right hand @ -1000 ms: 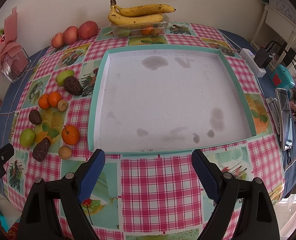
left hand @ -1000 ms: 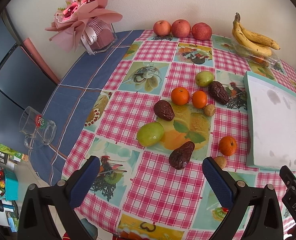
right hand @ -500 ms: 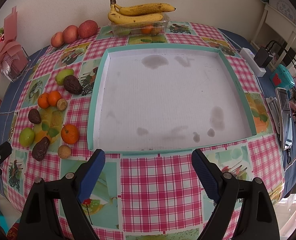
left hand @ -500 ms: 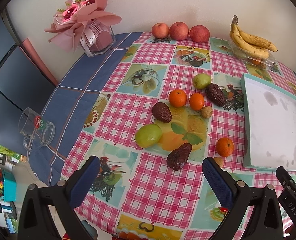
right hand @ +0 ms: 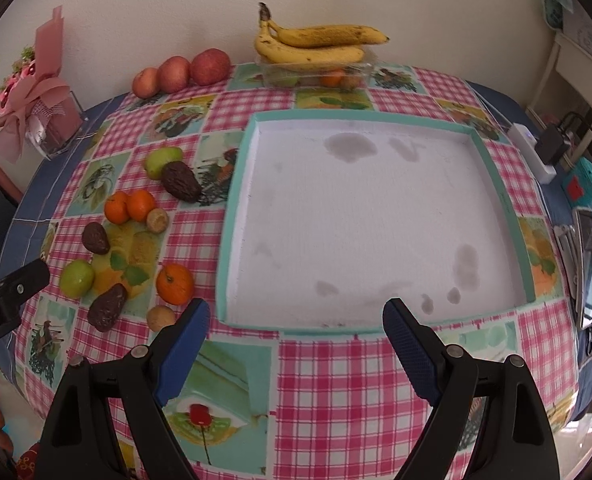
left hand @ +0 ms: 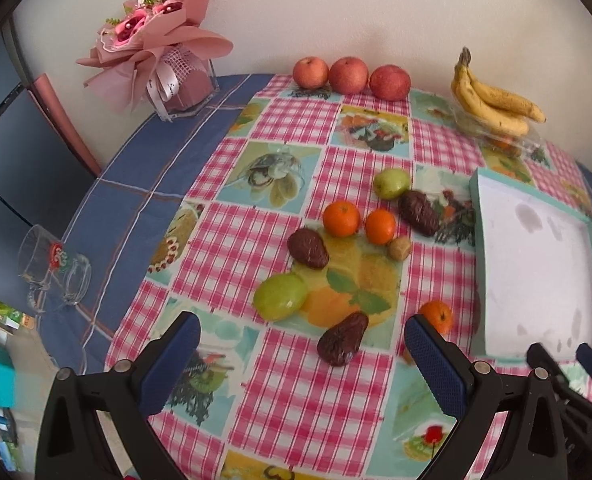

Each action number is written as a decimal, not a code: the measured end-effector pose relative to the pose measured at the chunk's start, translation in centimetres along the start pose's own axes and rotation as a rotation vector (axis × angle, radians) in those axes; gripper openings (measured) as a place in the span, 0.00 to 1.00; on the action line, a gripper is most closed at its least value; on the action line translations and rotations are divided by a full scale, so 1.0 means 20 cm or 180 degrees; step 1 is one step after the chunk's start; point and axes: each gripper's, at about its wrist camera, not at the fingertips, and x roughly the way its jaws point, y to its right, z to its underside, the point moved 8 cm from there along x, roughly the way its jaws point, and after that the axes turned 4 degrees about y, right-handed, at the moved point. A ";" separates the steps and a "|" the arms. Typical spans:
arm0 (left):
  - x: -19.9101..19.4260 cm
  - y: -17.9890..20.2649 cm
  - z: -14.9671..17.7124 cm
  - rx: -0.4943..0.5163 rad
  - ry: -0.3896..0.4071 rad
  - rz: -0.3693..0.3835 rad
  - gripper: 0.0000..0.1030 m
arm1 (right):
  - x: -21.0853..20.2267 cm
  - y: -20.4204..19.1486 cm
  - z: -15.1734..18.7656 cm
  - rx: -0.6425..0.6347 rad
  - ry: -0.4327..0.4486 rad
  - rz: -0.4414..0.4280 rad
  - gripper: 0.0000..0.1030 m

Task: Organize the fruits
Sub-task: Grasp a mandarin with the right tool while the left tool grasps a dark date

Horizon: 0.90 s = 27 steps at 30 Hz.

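The left gripper [left hand: 302,344] has its fingers wide apart, holding nothing. A dark avocado [left hand: 343,343] lies on the counter [left hand: 288,396] between them. The right gripper [right hand: 296,326] is spread and holds nothing too; the white tray [right hand: 232,216] sits just past its fingers. No writing is clear enough to read.

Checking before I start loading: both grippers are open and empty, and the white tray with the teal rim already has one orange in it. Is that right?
Not quite. The white tray with the teal rim holds no fruit, as the right wrist view shows; the nearest orange sits on the checked tablecloth beside it. The left gripper and right gripper are indeed open and empty.
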 end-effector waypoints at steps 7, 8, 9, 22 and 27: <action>0.02 -0.03 -0.10 -0.0230 0.0307 0.0191 1.00 | -0.01 -0.14 -0.09 -0.0235 0.0187 -0.0146 0.86; 0.02 -0.05 -0.10 -0.0223 0.0314 0.0153 1.00 | -0.01 -0.15 -0.10 -0.0209 0.0187 -0.0194 0.86; 0.03 -0.06 -0.10 -0.0220 0.0304 0.0129 1.00 | -0.01 -0.16 -0.11 -0.0162 0.0184 -0.0263 0.86; 0.12 -0.15 -0.03 -0.0455 0.0039 0.0422 1.00 | -0.04 -0.34 -0.21 -0.0006 0.0270 -0.0797 0.59; 0.20 -0.11 0.04 -0.0497 -0.0272 0.0512 0.98 | 0.07 -0.38 -0.19 -0.0016 0.0074 -0.0796 0.50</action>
